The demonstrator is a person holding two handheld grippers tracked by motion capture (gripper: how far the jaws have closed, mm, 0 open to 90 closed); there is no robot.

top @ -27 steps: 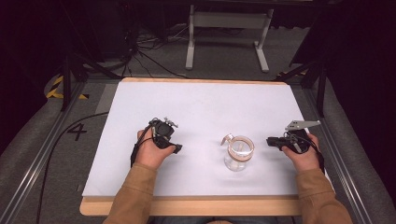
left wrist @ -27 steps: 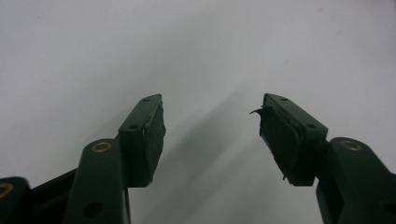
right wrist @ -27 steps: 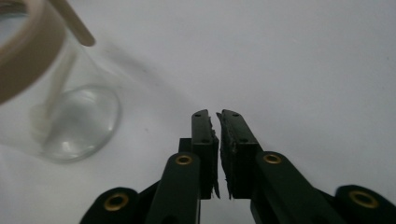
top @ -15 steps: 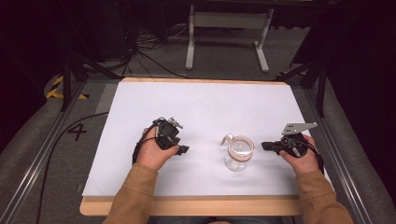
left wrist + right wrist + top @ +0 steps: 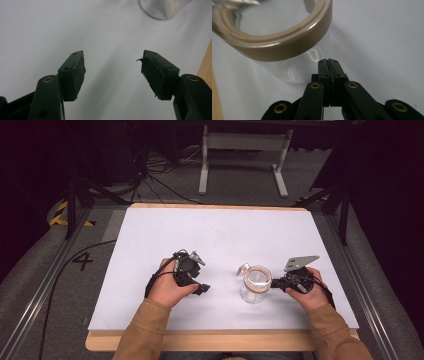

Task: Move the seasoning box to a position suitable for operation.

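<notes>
A clear glass jar with a tan rim (image 5: 255, 283) stands upright on the white worktop (image 5: 220, 235), near its front edge. The right gripper (image 5: 329, 60), jaws pressed together on nothing, sits just beside the jar's wall. The left gripper (image 5: 112, 67) gapes wide, well apart.

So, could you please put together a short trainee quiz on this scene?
1. True or false: the left gripper is open.
2. The right gripper is: A) shut on the jar, B) shut beside it, holding nothing, C) wide open.
3. What is the jar standing on?

Key: 1 true. 2 B. 3 The white table.
</notes>
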